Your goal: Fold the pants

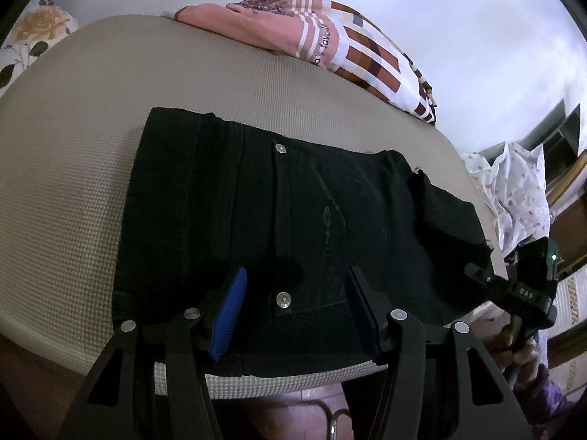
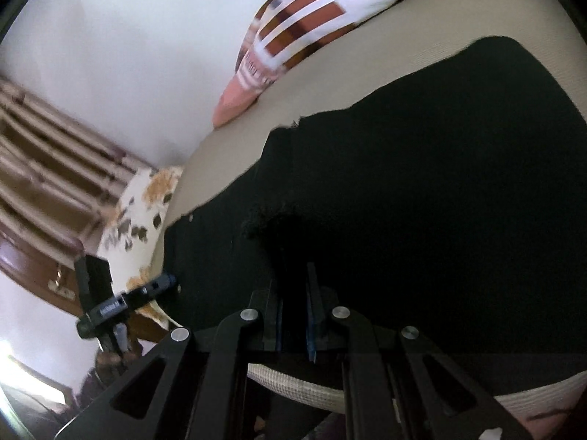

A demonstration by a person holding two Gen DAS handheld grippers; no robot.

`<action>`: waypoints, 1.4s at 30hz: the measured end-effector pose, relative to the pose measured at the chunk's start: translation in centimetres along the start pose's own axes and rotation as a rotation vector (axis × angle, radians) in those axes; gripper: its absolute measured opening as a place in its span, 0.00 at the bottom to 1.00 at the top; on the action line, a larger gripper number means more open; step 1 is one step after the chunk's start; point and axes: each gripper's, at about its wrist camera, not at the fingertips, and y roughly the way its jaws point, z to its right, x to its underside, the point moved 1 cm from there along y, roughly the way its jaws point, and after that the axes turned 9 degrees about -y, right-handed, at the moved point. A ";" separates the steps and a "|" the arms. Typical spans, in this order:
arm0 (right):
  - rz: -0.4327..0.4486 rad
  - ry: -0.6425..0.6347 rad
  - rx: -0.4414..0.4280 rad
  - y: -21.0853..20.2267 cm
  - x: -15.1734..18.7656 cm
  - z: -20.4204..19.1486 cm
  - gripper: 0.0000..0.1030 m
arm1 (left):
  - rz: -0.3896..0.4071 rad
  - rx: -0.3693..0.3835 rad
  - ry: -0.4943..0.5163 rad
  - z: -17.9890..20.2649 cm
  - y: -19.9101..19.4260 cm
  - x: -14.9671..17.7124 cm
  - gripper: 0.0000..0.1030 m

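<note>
Left wrist view shows my left gripper (image 1: 293, 315) with its blue pads (image 1: 229, 315) spread apart, hovering over the near edge of the black pants (image 1: 293, 212) and pinching nothing. The pants lie folded into a dark block on the beige, textured bed (image 1: 66, 190), with two metal rivets (image 1: 283, 299) showing by a pocket seam between my fingers and a frayed hem toward the right side. A pink and brown checked pillow (image 1: 348, 47) sits at the far edge of the bed against the pale wall (image 1: 477, 18). At the right of this view my right gripper (image 1: 513, 289) reaches the pants' frayed corner. Right wrist view, blurred, shows my right gripper (image 2: 295, 315) with its fingers pressed nearly together over the dark cloth; I cannot tell whether any cloth is caught between them. My left gripper (image 2: 121, 300) appears there at the bed's near corner, beside a flowered sheet (image 2: 135, 220).
</note>
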 end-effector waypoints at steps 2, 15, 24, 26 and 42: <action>-0.018 -0.030 0.021 0.7 0.2 -0.6 0.10 | -0.004 0.002 0.003 0.0 0.1 0.1 0.55; -0.053 -0.190 0.106 0.6 1.3 -2.5 0.11 | -0.007 0.002 0.008 0.1 0.0 0.4 0.58; -0.067 -0.246 0.117 1.0 1.7 -3.0 0.14 | -0.009 -0.004 0.019 0.4 0.1 0.7 0.60; -0.066 -0.245 0.109 0.9 1.7 -3.0 0.15 | -0.009 -0.005 0.020 0.4 0.1 0.7 0.60; -0.127 -0.270 -0.104 0.5 2.6 -4.7 0.33 | -0.018 0.000 0.019 0.5 0.2 0.9 0.61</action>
